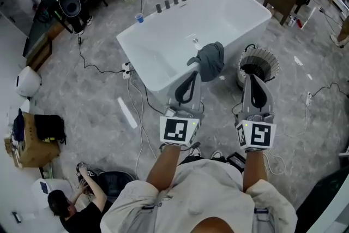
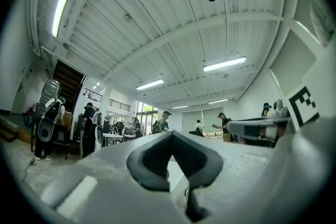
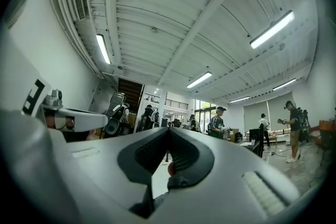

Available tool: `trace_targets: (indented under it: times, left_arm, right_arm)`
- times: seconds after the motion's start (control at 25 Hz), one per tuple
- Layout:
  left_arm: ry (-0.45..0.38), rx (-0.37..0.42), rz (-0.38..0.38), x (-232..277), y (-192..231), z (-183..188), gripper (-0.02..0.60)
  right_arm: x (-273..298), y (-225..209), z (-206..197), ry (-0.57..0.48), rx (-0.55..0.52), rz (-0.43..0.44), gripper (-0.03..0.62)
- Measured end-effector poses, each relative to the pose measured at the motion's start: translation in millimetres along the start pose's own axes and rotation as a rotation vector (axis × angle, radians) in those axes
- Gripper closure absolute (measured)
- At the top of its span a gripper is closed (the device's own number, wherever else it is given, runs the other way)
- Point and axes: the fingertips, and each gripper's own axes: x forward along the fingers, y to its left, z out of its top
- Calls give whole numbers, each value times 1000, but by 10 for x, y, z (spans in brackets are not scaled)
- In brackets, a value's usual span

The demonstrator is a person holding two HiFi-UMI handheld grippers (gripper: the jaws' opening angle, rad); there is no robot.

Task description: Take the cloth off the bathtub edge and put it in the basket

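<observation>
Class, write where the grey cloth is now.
In the head view, the grey cloth hangs over the bathtub edge, left of the basket and just beyond the left gripper.

- The left gripper is held out in front of the body, tilted slightly upward, with its jaws closed tip to tip and nothing between them.
- The right gripper is level with it, just to its right and parallel, and has the same slight upward tilt. Its jaws are also closed and empty.
- Behind each pair of jaws sits a marker cube, the left cube and the right cube.
- The bare left forearm and right forearm reach straight back from the cubes.
</observation>
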Motion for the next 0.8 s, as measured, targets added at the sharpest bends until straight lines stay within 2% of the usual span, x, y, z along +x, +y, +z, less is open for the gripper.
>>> trace_targets:
  times: [0.6, 0.8]
  left_arm:
    - [15, -51, -22, -139, 216, -149, 584]
    - [14, -38, -35, -142, 227, -161, 584]
  right_arm:
    - [22, 288, -91, 28, -19, -30, 592]
    - [16, 304, -120, 33, -21, -38, 592]
